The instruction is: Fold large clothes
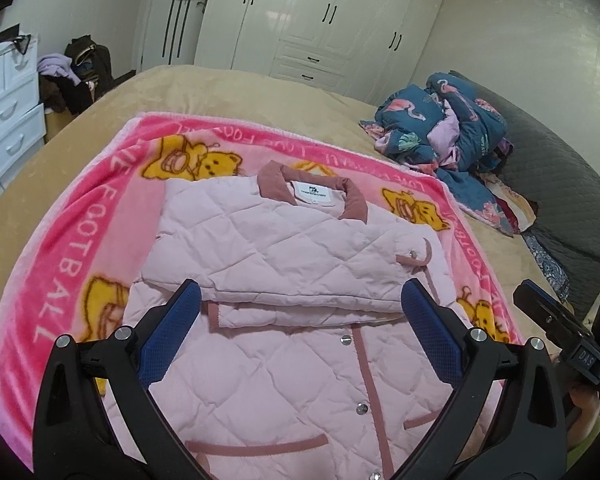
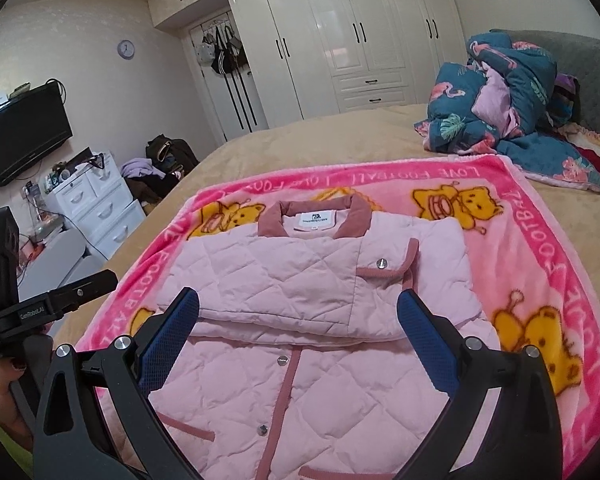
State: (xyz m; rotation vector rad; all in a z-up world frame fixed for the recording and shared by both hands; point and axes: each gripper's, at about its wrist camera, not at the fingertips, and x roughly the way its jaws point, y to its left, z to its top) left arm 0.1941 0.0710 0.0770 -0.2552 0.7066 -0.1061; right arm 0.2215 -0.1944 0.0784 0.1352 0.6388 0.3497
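From my seat at the controls, the biggest thing in front of me is the bed [image 1: 228,92], covered in a tan spread and filling most of both views. Behind it stands a white wardrobe [image 2: 340,32] with dark handles, running along the far wall. On the bed lies a pink blanket [image 1: 72,240] printed with yellow bears and the words LOVE FOOTBALL, spread flat. At the head end of the bed, well apart from the blanket's middle, sits a crumpled blue quilt [image 2: 512,96] with a flamingo pattern; its lower edge touches the blanket's far corner in the right wrist view.

The jacket [image 1: 268,248], pale pink and quilted with darker pink trim, lies on the middle of the blanket, collar [image 2: 314,210] pointing away from me and the white neck label showing. Both sleeves are folded across the chest, making a thick layer over the upper half, while the lower front with its snap buttons lies flat toward me.

My left gripper [image 1: 300,332] hangs over the lower front of the jacket with its blue-padded fingers spread wide, holding nothing. My right gripper [image 2: 298,334] does the same, fingers wide apart and nothing between them. To the left of the bed I see a white chest of drawers [image 2: 100,204] and a dark television [image 2: 24,132] on the wall.
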